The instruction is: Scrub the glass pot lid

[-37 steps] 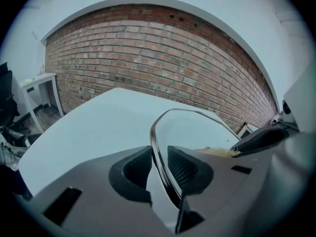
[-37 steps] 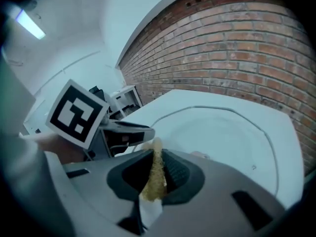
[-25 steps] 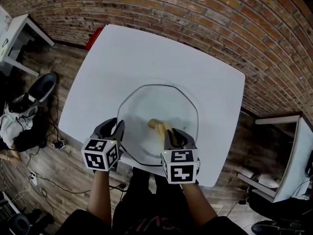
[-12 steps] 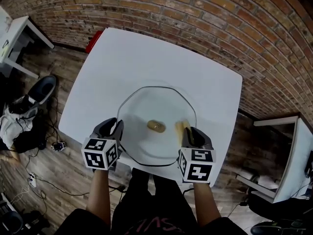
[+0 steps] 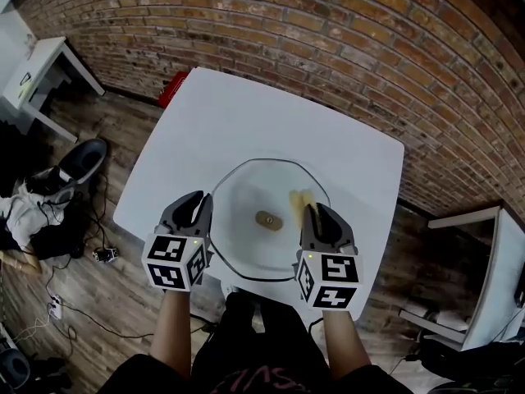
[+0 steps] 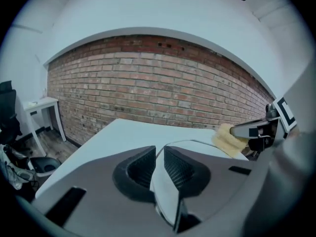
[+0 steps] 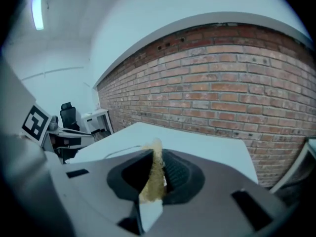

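The glass pot lid lies on the white table, its brown knob in the middle. My left gripper is at the lid's near-left rim. Its jaws have just been closing, and in the left gripper view the gripper shows only a thin gap filled by the lid's pale edge. My right gripper hovers over the lid's right side, shut on a yellow sponge. That sponge stands pinched upright in the right gripper.
A brick wall runs behind the table. A red object sits off the table's far left corner. A small white side table, a chair and cables are on the wooden floor at left.
The right gripper carried the sponge from the knob out to the lid's right side. Both grippers look larger in the head view. The left gripper stays at the near-left rim.
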Tool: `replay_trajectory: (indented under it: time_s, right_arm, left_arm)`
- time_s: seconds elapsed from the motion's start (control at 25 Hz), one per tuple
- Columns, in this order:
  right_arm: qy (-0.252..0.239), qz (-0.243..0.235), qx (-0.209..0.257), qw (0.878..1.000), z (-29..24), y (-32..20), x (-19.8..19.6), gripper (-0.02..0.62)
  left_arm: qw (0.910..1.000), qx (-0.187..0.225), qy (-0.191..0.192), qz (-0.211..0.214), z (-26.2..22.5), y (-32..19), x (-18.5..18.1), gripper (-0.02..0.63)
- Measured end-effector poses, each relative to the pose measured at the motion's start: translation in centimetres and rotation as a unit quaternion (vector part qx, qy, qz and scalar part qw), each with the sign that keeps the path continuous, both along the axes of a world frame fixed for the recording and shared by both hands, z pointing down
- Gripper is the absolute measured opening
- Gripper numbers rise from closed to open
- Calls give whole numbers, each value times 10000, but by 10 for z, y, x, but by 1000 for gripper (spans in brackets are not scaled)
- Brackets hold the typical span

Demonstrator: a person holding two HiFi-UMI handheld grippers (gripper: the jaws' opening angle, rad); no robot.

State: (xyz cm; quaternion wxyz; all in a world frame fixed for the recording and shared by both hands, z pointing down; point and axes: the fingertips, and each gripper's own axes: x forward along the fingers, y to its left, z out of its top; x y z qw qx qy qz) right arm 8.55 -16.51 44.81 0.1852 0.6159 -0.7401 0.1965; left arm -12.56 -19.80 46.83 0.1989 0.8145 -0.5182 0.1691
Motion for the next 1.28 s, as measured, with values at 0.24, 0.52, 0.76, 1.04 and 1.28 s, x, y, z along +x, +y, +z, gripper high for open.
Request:
replay_trajectory:
  time_s: [0.24,0.52,0.76,1.04,1.28]
  right_arm:
    - [-206,-74,761,9969,-57,-4,-12,57]
    - [-206,-69,1439,9894,-121,4,-14,57]
    - [-163,-86,2081,9779,-179,18,-16,57]
    - [-66,-48,2601,9656,-224,28,-18,57]
    - [-19,-41,2824,9593,-244,34,-21,55]
  left_arm:
    - [9984,540,-6,164,-56,4,14,34]
    - [9921,1255,-10,70,-126,6,17,18]
    - [9819,1888,61,165,-188,18,31,12]
    - [9706,2397,92,180,-238,26,28,12]
    - [9645,2635,72,174,-264,30,25,12]
